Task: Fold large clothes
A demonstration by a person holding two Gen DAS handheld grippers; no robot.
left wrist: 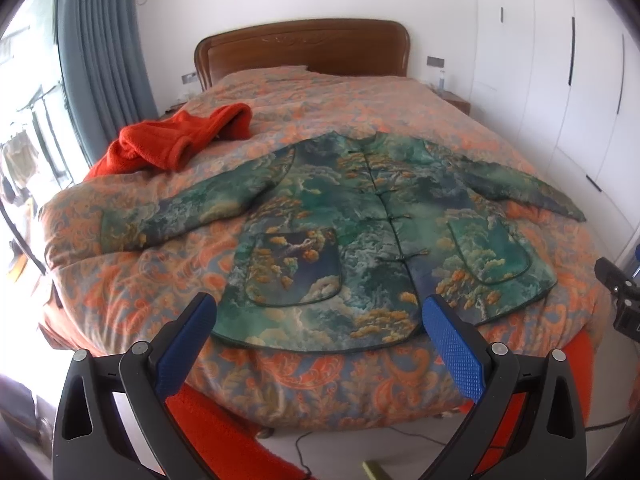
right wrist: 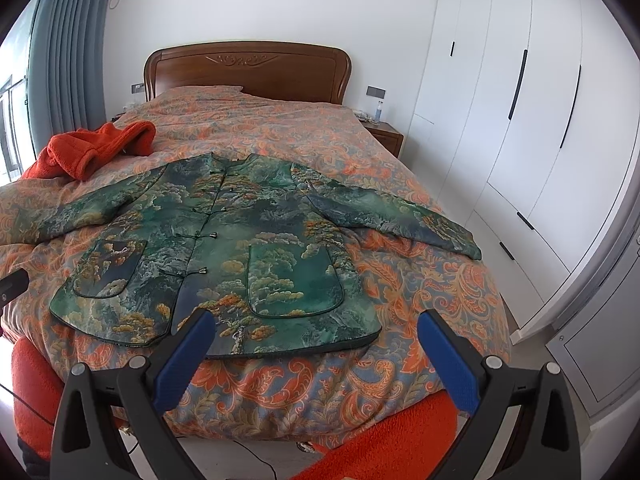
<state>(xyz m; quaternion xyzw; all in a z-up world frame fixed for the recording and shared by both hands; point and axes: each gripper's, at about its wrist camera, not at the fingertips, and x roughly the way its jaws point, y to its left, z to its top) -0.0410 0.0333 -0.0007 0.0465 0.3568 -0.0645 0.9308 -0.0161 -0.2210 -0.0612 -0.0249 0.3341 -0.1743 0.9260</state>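
Presently, the green patterned jacket lies spread flat, front side up, across the lower centre of the left wrist frame, resting on the orange floral bedspread; both sleeves extend outward to left and right, and the front closure is fastened down the middle. Its hem sits near the foot edge of the bed. The left claw occupies the bottom of its frame with jaws spread wide, blue pads apart and holding nothing, positioned short of the hem and clear of the fabric. The right claw is likewise wide open and empty at the bottom of the right wrist frame, its blue pads apart, with the jacket at frame centre beyond it. A crumpled red fleece garment rests at the left of the bed, apart from the jacket's sleeve. The wooden headboard stands at upper centre, white wardrobe doors fill the right side, and a grey curtain hangs at upper left.
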